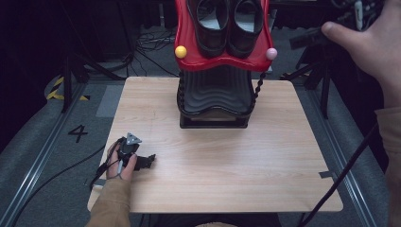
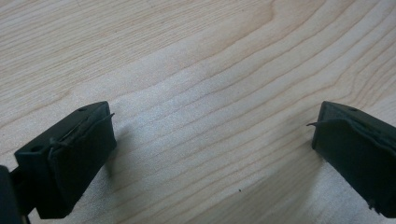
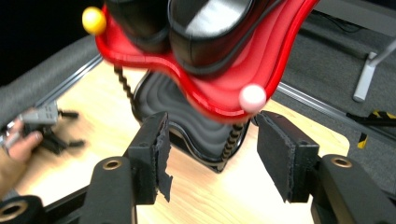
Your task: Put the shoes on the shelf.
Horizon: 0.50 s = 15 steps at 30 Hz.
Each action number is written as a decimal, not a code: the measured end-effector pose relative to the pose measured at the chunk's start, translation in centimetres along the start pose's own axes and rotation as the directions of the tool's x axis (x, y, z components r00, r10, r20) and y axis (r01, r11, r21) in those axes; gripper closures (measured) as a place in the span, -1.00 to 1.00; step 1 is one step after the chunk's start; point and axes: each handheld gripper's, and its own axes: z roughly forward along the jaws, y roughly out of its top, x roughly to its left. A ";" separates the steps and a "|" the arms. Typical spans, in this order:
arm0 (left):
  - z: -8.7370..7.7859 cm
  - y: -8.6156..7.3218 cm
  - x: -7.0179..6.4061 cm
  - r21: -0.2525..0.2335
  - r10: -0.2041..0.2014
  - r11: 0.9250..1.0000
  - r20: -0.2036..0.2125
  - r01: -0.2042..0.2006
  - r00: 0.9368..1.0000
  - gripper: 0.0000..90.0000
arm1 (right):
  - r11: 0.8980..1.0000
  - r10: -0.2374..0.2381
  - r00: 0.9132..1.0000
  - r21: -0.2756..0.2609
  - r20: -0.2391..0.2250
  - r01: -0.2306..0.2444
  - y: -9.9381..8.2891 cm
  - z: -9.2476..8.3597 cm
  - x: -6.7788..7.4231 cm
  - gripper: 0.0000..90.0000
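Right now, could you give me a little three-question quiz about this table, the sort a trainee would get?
1. True or false: the pair of black shoes sits on the red shelf of the rack.
2. What colour is the ball at the red shelf's left corner in the high view: A) green, B) yellow, C) blue?
3. Fill in: the left tool rests on the wooden table with its jaws ____ and nothing between them.

Key: 1 true. 2 B; the other corner carries a pink ball. 3 open; the right tool stands open too, empty, facing the rack.
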 end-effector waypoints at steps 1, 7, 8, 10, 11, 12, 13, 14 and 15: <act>0.0 0.0 0.0 0.000 0.000 1.000 0.001 0.000 1.000 -1.00 | 1.000 -0.016 1.000 0.001 -0.006 0.016 -0.4 0.2 -0.1 -0.01; 0.1 -0.1 0.0 -0.014 -0.003 1.000 -0.005 0.003 1.000 -1.00 | 0.999 -0.027 0.998 0.045 -0.065 0.030 -5.1 2.1 -1.0 -0.06; 0.1 -0.1 -0.1 -0.013 -0.006 1.000 -0.004 0.006 1.000 -1.00 | 0.998 -0.023 0.997 0.053 -0.075 0.027 -6.0 2.5 -1.1 -0.06; 0.1 -0.1 -0.1 -0.013 -0.005 1.000 -0.005 0.005 1.000 -1.00 | 0.998 -0.015 0.996 0.067 -0.083 0.021 -7.6 3.3 -1.6 -0.06; 0.1 -0.1 -0.1 -0.014 -0.005 1.000 -0.007 0.005 1.000 -1.00 | 0.997 -0.009 0.996 0.072 -0.093 0.015 -8.4 3.7 -1.8 -0.06; 0.1 -0.1 -0.1 -0.013 -0.006 1.000 -0.008 0.006 1.000 -1.00 | 0.997 -0.002 0.995 0.078 -0.104 0.010 -9.3 4.3 -2.1 -0.06; 0.1 -0.1 -0.1 -0.014 -0.007 1.000 -0.010 0.007 1.000 -1.00 | 0.997 -0.001 0.994 0.082 -0.113 0.010 -10.1 4.7 -2.3 -0.07; 0.1 -0.1 -0.1 -0.014 -0.007 1.000 -0.010 0.007 1.000 -1.00 | 0.997 -0.001 0.994 0.082 -0.113 0.010 -10.1 4.7 -2.3 -0.07; 0.1 -0.1 -0.1 -0.012 -0.010 1.000 -0.010 0.010 1.000 -1.00 | 0.996 0.000 0.993 0.089 -0.115 0.010 -11.1 5.5 -2.6 -0.08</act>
